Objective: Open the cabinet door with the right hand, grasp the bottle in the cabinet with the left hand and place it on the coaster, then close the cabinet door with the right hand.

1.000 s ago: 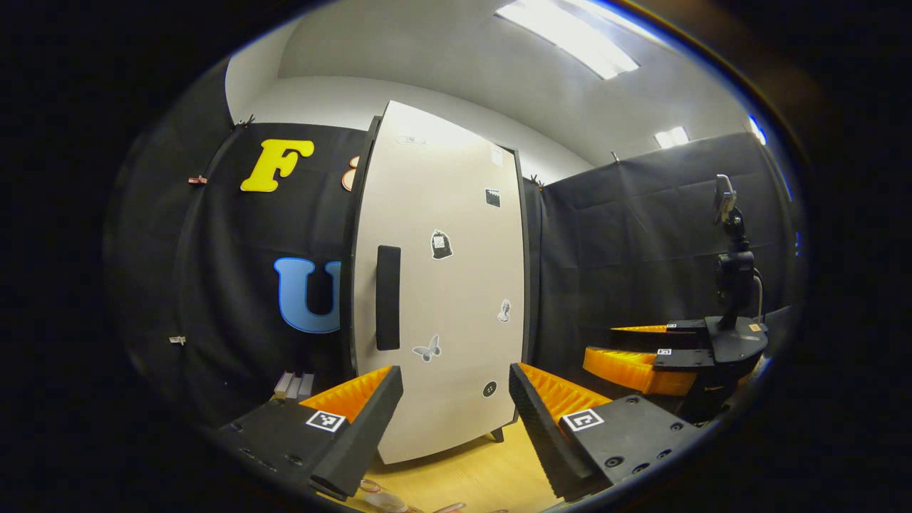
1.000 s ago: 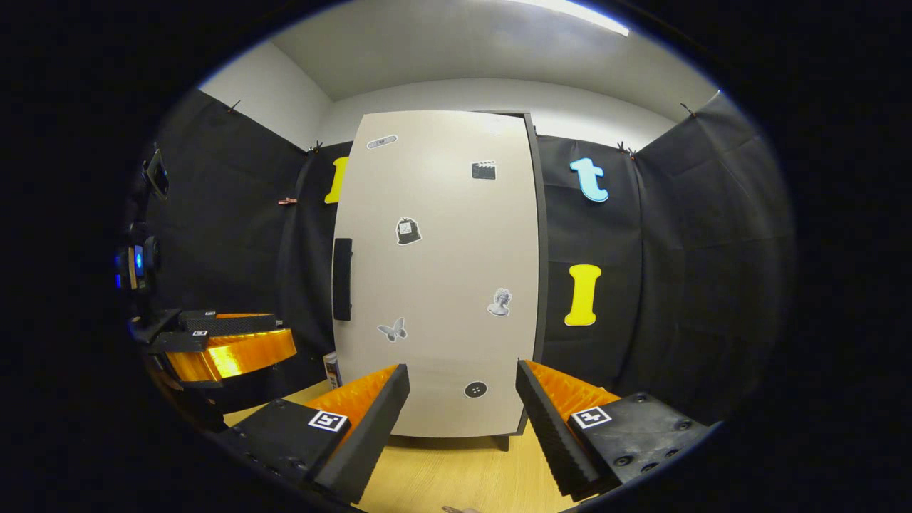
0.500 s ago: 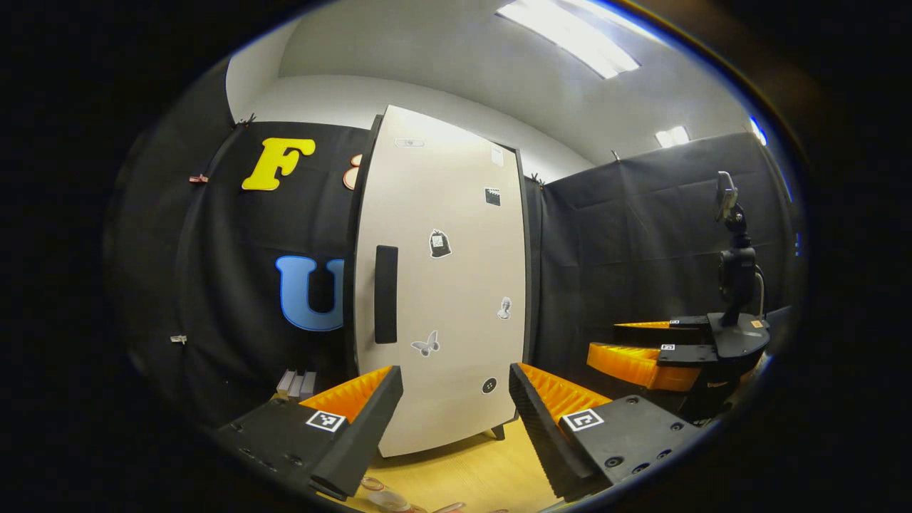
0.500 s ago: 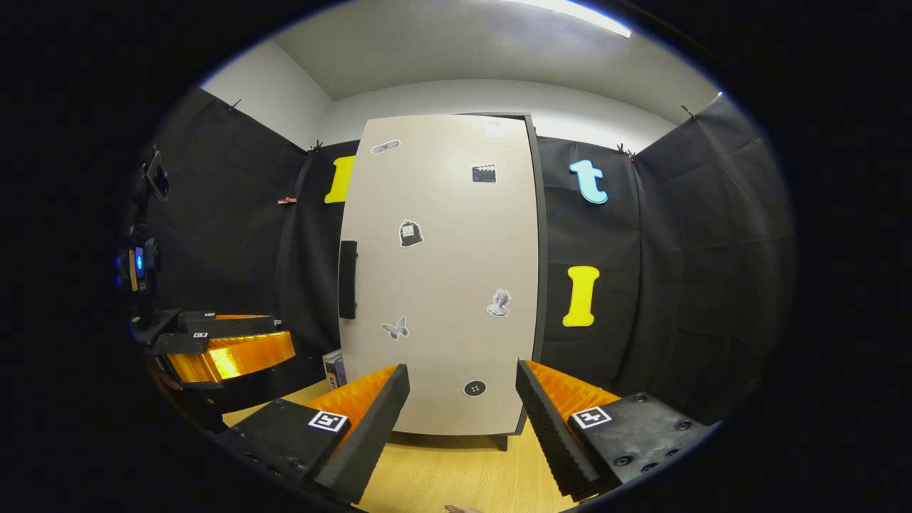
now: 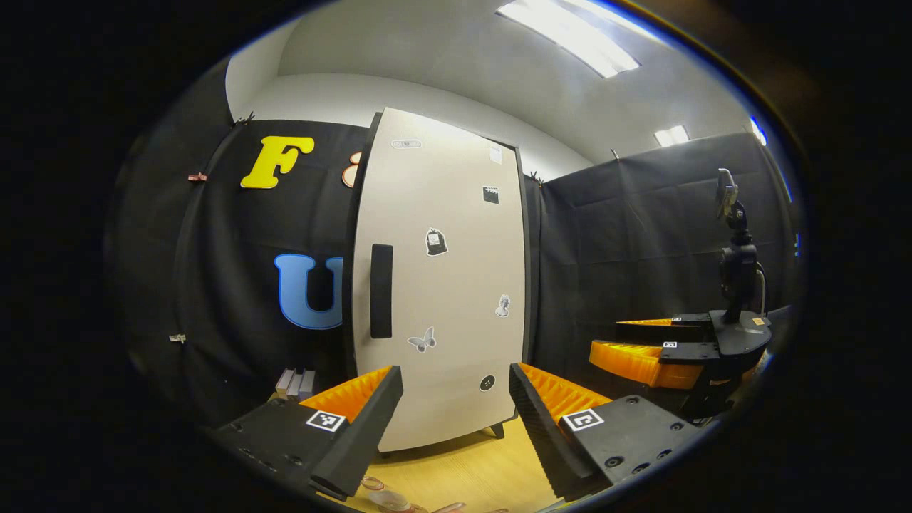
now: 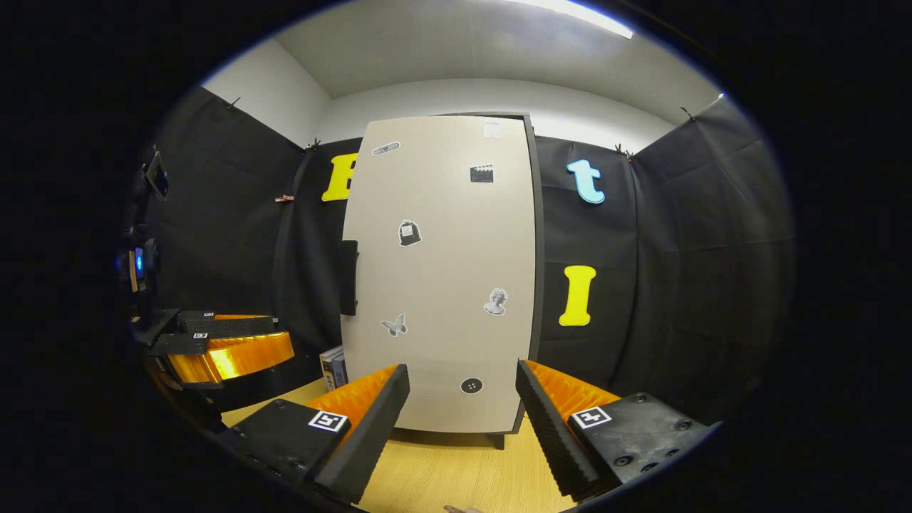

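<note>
Right gripper (image 6: 462,399): fingers spread wide, nothing between them, over the wooden table (image 6: 442,474). Left gripper (image 5: 454,402): likewise wide and empty. Ahead of both stands the cabinet door (image 6: 445,285), shut, so the bottle inside cannot be seen. The handle (image 6: 348,277), a dark bar with its long axis vertical, lies up and to the left of the right gripper, well apart (an approach from the handle side seems required).
</note>
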A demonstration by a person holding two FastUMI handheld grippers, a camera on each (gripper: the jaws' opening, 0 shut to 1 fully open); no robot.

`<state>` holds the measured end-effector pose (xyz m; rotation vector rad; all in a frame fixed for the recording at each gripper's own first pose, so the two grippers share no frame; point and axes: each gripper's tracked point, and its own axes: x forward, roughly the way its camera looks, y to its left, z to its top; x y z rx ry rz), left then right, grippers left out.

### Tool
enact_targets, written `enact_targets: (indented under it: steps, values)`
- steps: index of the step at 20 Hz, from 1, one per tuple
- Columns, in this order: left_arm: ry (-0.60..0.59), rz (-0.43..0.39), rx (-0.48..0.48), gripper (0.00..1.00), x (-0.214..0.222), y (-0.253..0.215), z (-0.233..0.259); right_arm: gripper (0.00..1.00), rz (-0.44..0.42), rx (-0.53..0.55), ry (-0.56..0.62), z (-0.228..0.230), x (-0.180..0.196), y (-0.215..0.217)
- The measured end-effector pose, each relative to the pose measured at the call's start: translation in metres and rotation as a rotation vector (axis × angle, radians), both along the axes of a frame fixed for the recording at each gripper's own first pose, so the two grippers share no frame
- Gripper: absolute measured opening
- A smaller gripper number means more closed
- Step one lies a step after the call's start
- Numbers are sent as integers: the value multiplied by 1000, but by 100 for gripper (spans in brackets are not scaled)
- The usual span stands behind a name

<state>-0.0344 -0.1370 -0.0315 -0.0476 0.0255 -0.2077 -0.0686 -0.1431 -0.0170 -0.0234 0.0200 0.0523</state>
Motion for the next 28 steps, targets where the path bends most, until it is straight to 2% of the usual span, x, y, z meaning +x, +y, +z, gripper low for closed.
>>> enact_targets:
  steps: [21, 28]
  values:
    - [4, -9, 25, 95, 0, -3, -2, 98, 11, -8, 1, 3, 0, 4]
    - [-23, -21, 70, 95, -3, -9, 0, 98, 11, -11, 1, 3, 0, 4]
